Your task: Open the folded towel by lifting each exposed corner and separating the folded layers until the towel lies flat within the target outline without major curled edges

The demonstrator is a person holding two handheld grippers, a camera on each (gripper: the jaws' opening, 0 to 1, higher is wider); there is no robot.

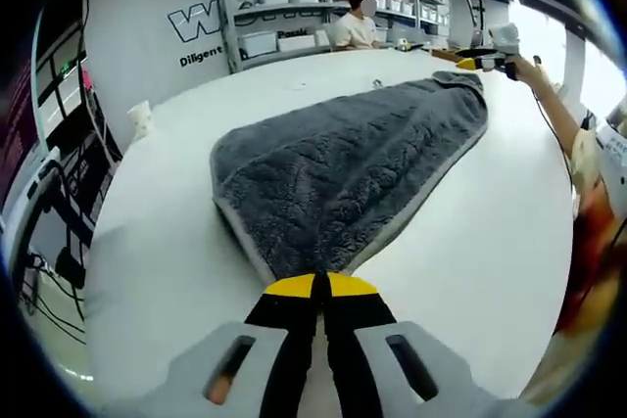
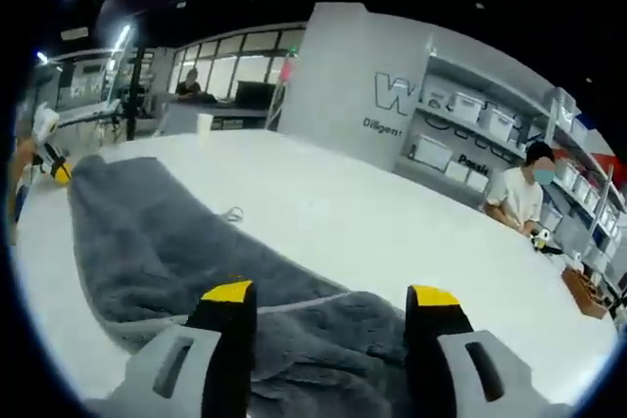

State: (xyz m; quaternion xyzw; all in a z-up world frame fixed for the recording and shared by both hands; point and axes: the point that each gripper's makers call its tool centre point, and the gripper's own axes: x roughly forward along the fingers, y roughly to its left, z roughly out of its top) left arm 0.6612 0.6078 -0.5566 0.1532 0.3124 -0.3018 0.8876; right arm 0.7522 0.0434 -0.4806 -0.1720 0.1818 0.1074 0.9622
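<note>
The grey towel lies on the white table, running from the bottom centre of the left gripper view up to the upper right; no target outline can be made out. The left gripper, at the bottom centre, has its jaws pressed together on the towel's near corner. In the right gripper view the right gripper stands spread at the bottom centre, over the other end of the towel, its jaws apart with a fold of cloth between them and not yet nipped. To do this step well, I judge, the right jaws should close on the top layer alone, then both ends should be lifted low and drawn apart evenly so the layers peel without curling. On the wall at upper left, large letters begin "W" with "Diligent" below; the rest is hidden or too small to read.
</note>
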